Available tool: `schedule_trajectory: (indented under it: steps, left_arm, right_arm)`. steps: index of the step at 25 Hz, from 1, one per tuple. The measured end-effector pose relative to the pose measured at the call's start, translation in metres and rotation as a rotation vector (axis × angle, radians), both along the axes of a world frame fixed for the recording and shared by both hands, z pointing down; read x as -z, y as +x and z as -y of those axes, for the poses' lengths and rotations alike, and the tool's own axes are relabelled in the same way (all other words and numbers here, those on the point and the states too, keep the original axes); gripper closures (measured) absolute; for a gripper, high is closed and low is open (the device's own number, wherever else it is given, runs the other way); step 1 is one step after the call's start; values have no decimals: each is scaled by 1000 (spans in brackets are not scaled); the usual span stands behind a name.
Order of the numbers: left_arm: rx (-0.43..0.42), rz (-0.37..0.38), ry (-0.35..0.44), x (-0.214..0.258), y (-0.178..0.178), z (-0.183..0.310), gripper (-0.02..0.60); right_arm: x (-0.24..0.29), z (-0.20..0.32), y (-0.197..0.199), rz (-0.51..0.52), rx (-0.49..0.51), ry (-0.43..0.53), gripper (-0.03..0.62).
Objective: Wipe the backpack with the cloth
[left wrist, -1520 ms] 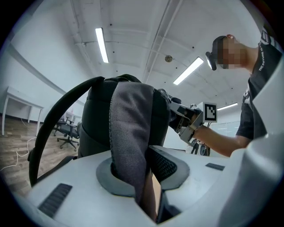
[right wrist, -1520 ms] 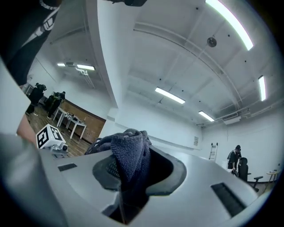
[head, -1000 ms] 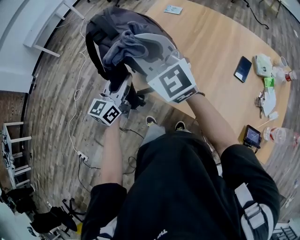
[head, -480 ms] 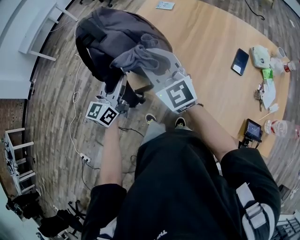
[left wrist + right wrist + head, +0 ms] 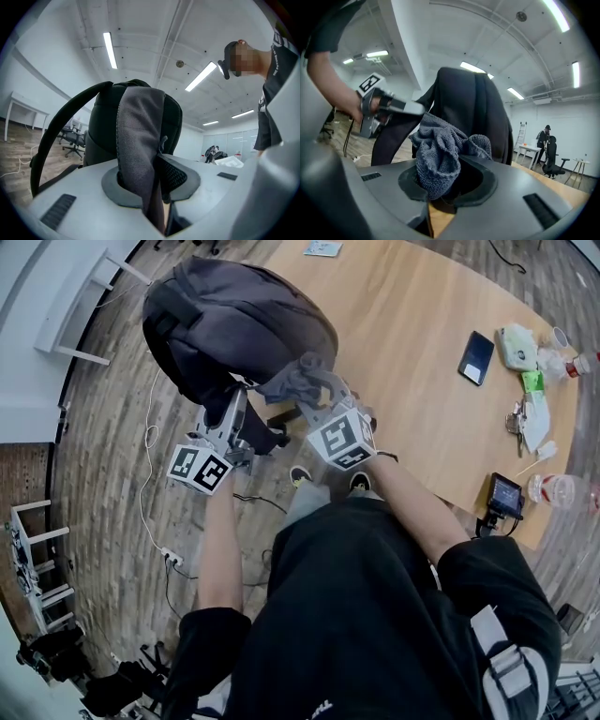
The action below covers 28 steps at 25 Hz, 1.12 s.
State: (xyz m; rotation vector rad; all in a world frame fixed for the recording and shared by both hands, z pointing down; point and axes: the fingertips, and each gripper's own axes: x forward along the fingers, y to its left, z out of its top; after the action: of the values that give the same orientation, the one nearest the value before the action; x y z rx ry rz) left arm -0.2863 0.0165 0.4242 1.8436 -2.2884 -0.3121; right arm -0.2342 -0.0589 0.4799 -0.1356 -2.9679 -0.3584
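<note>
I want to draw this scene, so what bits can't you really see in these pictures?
Right gripper view: the bunched cloth in the right gripper hides whether it touches the backpack.
Head view: the backpack hides the fingers of the left gripper.
Head view: the card's print is too small to read.
Head view: small things at the table's right end are too small to name.

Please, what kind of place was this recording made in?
Probably an open office or lab workspace: a large wooden table with a phone on it, wheeled office chairs, and strip lights on a white ceiling.
</note>
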Motion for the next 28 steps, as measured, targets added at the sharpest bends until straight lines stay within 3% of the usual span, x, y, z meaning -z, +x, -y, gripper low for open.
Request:
schedule_trajectory:
  steps: [2,6,10,14,17,22,28]
  left_arm:
    - [-3,4,2,-2,-3,-1,494]
    - [0,4,-4,0,-1,-1,494]
    - [-2,17,-16,1,0,-2,494]
    - [-9,21,-24,1,1,-2,494]
    - [-3,20,-18,1,0,-4,494]
    - [3,2,-3,1,-1,0,494]
    - [1,-15,21,-1,-3,3,494]
  right_arm:
    - [-33,-6,0,-86,13,46,496]
    - [-122,-4,4,-353,27,41,496]
    - [-144,2,4,-393,44,71,496]
    - [-167,24,12,-476,-13,9,494]
    - [-160,27,10,-471,-11,37,494]
    - [-120,28,5,-371,-39,49,494]
    - [-27,21,-2,-166,-47,95,494]
